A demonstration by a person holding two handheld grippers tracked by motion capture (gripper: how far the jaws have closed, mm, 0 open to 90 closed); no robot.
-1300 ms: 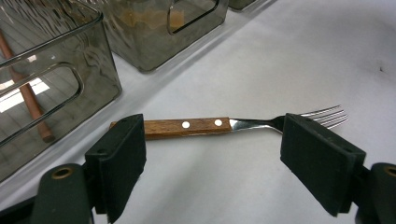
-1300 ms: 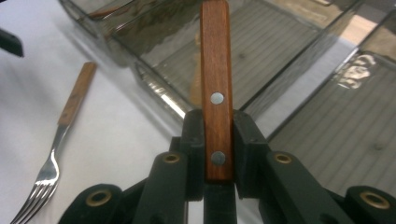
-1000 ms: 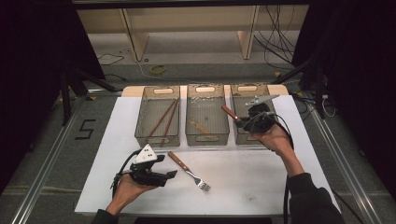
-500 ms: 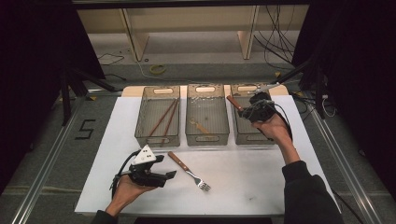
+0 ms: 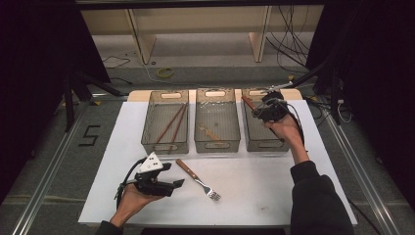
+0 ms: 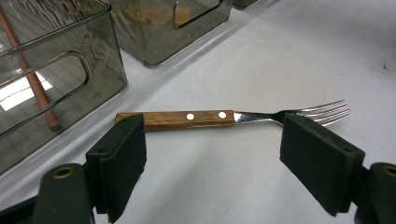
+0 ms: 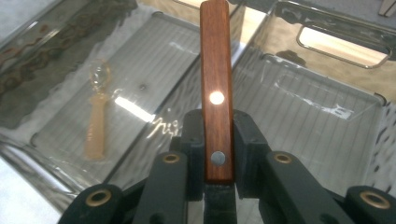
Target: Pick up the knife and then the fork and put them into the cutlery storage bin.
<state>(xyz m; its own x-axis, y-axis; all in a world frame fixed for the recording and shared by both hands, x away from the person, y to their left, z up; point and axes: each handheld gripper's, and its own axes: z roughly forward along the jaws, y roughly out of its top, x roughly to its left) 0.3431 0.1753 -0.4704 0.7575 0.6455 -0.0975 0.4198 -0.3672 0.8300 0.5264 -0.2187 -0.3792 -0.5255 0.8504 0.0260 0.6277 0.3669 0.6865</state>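
A fork [image 5: 198, 178] with a wooden handle lies on the white table cover in front of the bins. My left gripper [image 5: 176, 185] rests just left of it, jaws open. In the left gripper view the fork [image 6: 187, 119] lies crosswise just beyond the two pads of the left gripper [image 6: 222, 158], untouched. My right gripper [image 5: 262, 110] hovers over the right bin [image 5: 266, 145], shut on a wooden-handled utensil [image 5: 247, 102]. In the right gripper view the riveted handle [image 7: 215, 70] sticks out beyond the right gripper [image 7: 217, 140]; its working end is hidden.
Three clear bins stand in a row at the table's back. The left bin [image 5: 164, 146] holds brown chopsticks [image 5: 171, 122]. An amber spoon [image 5: 210, 132] lies in the middle bin [image 5: 217, 145]. White cover stretches in front of the bins.
My right hand has carried the wooden-handled utensil a little farther back over the right bin. The left gripper and the fork have stayed put.
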